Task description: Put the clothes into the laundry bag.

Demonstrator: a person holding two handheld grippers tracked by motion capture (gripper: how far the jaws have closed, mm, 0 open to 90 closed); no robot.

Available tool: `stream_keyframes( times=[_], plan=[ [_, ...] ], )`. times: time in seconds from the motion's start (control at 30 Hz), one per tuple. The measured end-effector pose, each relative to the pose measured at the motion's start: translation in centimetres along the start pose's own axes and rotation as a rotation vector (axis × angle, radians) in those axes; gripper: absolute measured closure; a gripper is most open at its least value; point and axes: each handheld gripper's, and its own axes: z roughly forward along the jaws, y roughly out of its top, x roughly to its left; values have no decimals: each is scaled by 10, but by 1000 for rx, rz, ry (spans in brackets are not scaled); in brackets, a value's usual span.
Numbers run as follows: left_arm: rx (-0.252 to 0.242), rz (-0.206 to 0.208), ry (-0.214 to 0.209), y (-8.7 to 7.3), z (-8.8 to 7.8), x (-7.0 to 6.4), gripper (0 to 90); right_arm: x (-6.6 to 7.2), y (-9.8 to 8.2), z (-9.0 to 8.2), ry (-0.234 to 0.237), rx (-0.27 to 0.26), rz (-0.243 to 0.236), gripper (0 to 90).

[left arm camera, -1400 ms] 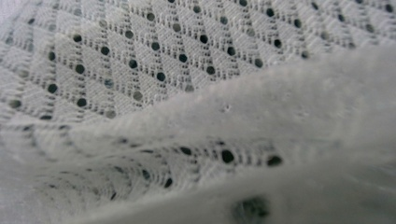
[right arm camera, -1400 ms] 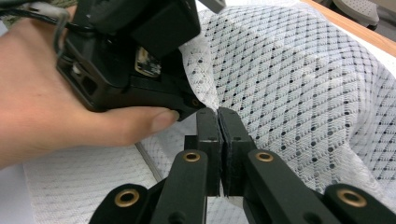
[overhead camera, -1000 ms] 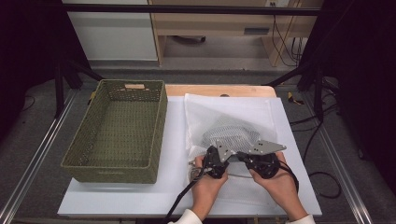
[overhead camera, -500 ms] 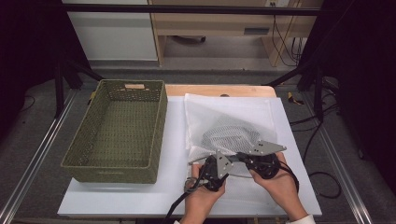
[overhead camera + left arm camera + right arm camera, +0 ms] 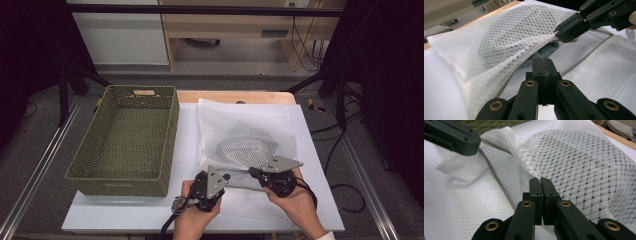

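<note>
White mesh laundry bag (image 5: 247, 137) lies flat on the white table mat (image 5: 125, 212), right of centre, with a darker grey item visible through the netting in its middle. Olive woven basket (image 5: 125, 140) stands to the bag's left, just beside it. Both grippers work at the bag's near edge, where the opening is. Left gripper (image 5: 216, 181): jaws pressed together, pinching the near edge of the mesh bag; in the left gripper view (image 5: 543, 65) the fabric runs into the closed jaw tips and the upper layer rises away as a lifted flap, with a dark item showing in the gap beneath it. Right gripper (image 5: 255, 174): jaws likewise pressed together on the mesh; the right gripper view (image 5: 540, 185) shows the netting draped over and clamped between the tips. In the left gripper view the right gripper (image 5: 564, 33) holds the upper layer's hem raised off the lower layer. Grey zipper band (image 5: 496, 180) runs along the opening's edge between the two grippers. Both hands rest low over the table's near edge.
</note>
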Motion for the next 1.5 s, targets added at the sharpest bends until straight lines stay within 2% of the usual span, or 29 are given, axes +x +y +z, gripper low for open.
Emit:
stream_keyframes(
  times=[0.13, 0.23, 0.3, 0.4, 0.5, 0.6, 0.63, 0.73, 0.8, 0.93, 1.03, 1.1, 1.17, 1.27, 1.43, 1.5],
  plan=[
    [-18, -14, 25, -4, -16, 7, 900, 5, 0, 1, 2, 5, -9, 887],
    [-31, 23, 62, -6, -25, 9, 885, 11, -2, 4, 4, 19, -25, 887],
    [-28, 28, 72, -9, -30, 10, 873, 15, -3, 4, 6, 28, -29, 887],
    [-27, 5, 86, -16, -36, 13, 823, 16, -6, 6, 9, 37, -31, 887],
    [2, -6, 103, -21, -38, 18, 740, 13, -9, 8, 10, 49, -32, 887],
    [26, -35, 151, -31, -41, 24, 656, 10, -11, 7, 10, 52, -25, 887],
    [30, -46, 155, -34, -42, 24, 634, 8, -12, 7, 10, 49, -20, 887],
    [64, -82, 157, -50, -41, 23, 561, 5, -14, 6, 10, 53, -14, 887],
    [71, -88, 157, -58, -39, 21, 535, 5, -15, 6, 10, 54, -11, 887],
    [118, -120, 147, -74, -27, 20, 472, 5, -15, 5, 13, 47, -6, 887],
    [166, -125, 140, -80, -19, 22, 468, 5, -15, 6, 16, 48, -6, 887],
    [195, -152, 116, -84, -15, 26, 461, 4, -16, 6, 17, 49, -4, 887],
    [206, -163, 105, -87, -13, 27, 472, 3, -16, 6, 19, 48, -5, 887],
    [219, -150, 87, -88, -9, 26, 524, 5, -15, 6, 21, 49, -9, 887],
    [219, -150, 61, -88, -7, 28, 753, 6, -14, 5, 25, 45, -14, 887],
    [217, -165, 37, -88, -7, 30, 847, 5, -15, 5, 29, 45, -12, 887]
  ],
)
